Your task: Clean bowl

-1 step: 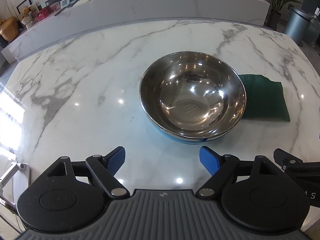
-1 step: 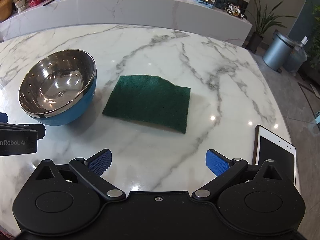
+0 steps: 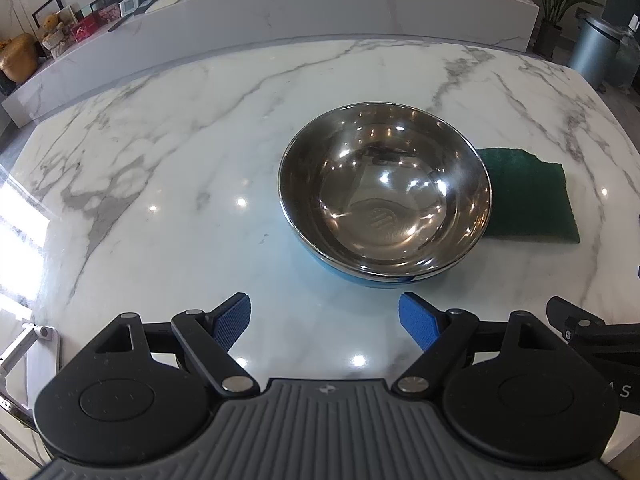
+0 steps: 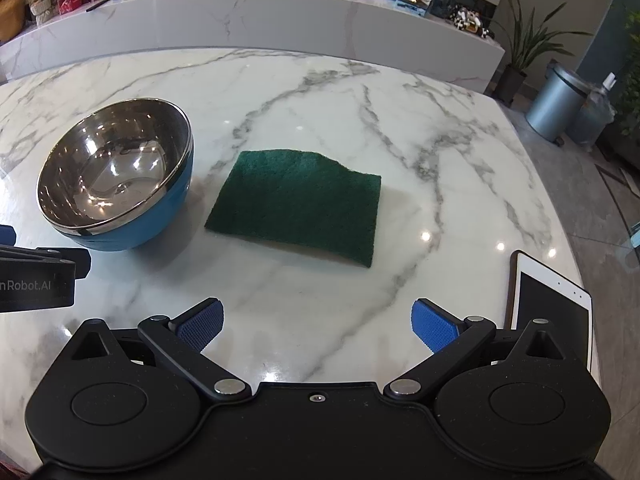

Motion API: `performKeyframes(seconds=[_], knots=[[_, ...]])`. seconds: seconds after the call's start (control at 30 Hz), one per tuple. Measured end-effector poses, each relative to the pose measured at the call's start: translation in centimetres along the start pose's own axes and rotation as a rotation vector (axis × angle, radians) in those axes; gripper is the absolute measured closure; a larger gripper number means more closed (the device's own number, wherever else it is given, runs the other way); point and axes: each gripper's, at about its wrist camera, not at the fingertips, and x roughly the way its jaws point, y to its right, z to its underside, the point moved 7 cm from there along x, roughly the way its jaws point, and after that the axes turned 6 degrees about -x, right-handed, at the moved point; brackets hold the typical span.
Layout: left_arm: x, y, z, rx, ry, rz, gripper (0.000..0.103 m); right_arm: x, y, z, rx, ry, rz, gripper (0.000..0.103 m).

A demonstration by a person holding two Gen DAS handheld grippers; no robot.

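approaching is being started: both the left gripper [image 3: 325,312] and right gripper [image 4: 316,320] are being held released, empty. the scouring pad [image 4: 298,206] beside the bowl [image 3: 384,196] is likely being targeted next.

Both grippers are matte black — round pivot housings, silver rivets, angled link arms ending in ribbed blue pads [image 3: 232,322]. The left gripper [image 3: 325,316] has a grey ridged body; the right gripper [image 4: 316,320] a plain black one — centre screw.
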Motion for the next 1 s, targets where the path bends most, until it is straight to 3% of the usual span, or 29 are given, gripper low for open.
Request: performKeyframes(seconds=[1.0], knots=[[0.40, 0.53, -0.74, 0.016, -0.002, 0.014, 0.022, -0.10, -0.34, -0.02, 0.003, 0.000, -0.012, 0.003]])
